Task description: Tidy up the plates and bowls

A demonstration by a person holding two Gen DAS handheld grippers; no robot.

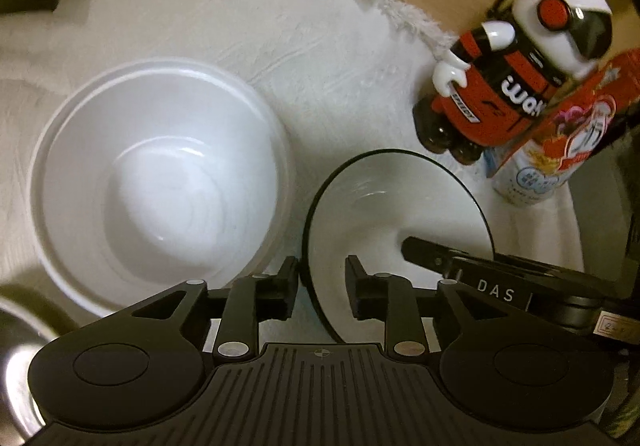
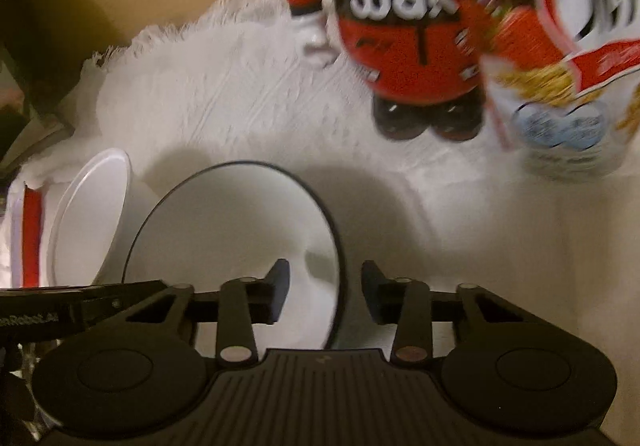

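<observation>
Left tongs (image 1: 322, 288): partly open, straddling the near rim of the black-rimmed white ceramic bowl (image 1: 384, 202), pads clear of it. Large plain white plastic bowl (image 1: 160, 182) sits ahead-left on the white fringed cloth (image 1: 280, 26). Right tongs (image 2: 325, 296): partly open, straddling the same bowl's right rim, no contact visible.

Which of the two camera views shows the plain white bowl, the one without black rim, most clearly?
The left wrist view. There the white bowl is seen from above, with its whole rim and inside, beside the black-rimmed bowl. In the right wrist view it sits at the left edge, seen obliquely and blurred, partly behind the black-rimmed bowl.
</observation>
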